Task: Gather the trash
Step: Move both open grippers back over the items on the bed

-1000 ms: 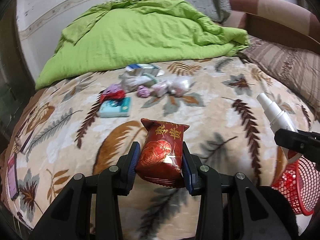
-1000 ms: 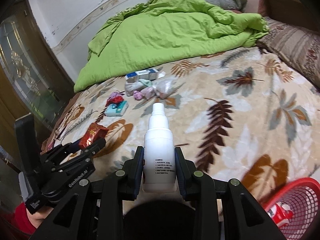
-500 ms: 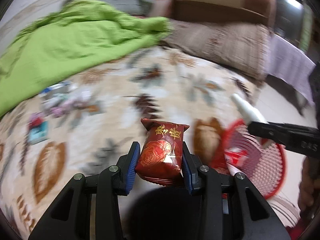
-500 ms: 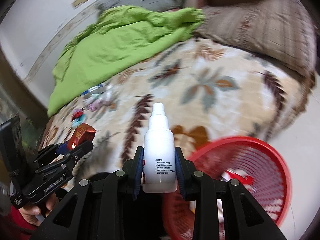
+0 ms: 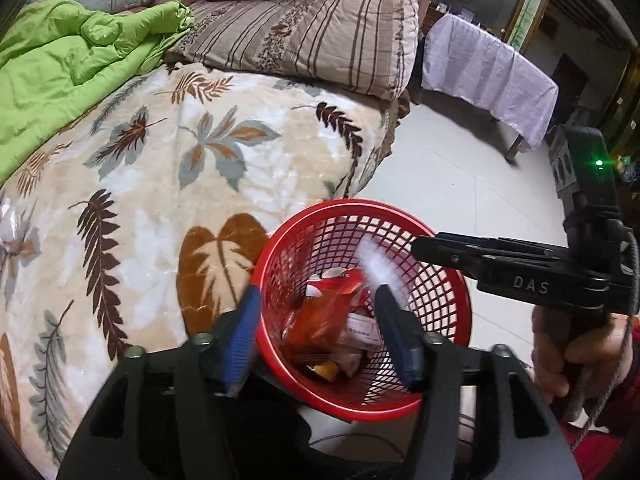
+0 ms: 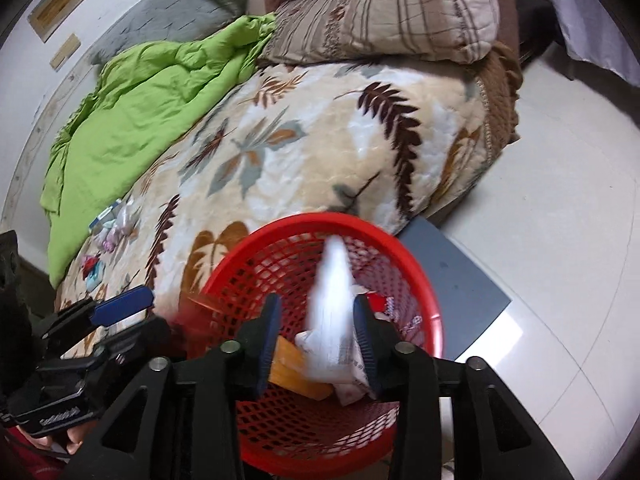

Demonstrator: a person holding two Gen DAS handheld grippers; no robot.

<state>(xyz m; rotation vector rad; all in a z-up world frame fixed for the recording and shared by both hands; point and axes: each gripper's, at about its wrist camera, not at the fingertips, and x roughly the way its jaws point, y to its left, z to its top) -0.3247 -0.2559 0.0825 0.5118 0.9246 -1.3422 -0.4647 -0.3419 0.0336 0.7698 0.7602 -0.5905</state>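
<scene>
On the far left edge of the bed I can see what is left for me: a small cluster of trash, packets and wrappers lying by the foot of the green quilt, with a red and a teal item a little nearer the edge, well apart from the basket. Moving right, my left gripper hangs over the red basket with its jaws wide apart and nothing between them; the red snack pack shows as an orange-red blur below, inside the basket, on top of other wrappers. To the right of that, my right gripper is also over the basket, jaws spread, and the white bottle is a streak between them, touching neither pad as far as I can tell, so I judge it is dropping in. The basket stands on the floor against the bed's near edge, already holding several pieces. I judge this round as good as done: two items delivered, the far-left cluster yet to be fetched.
</scene>
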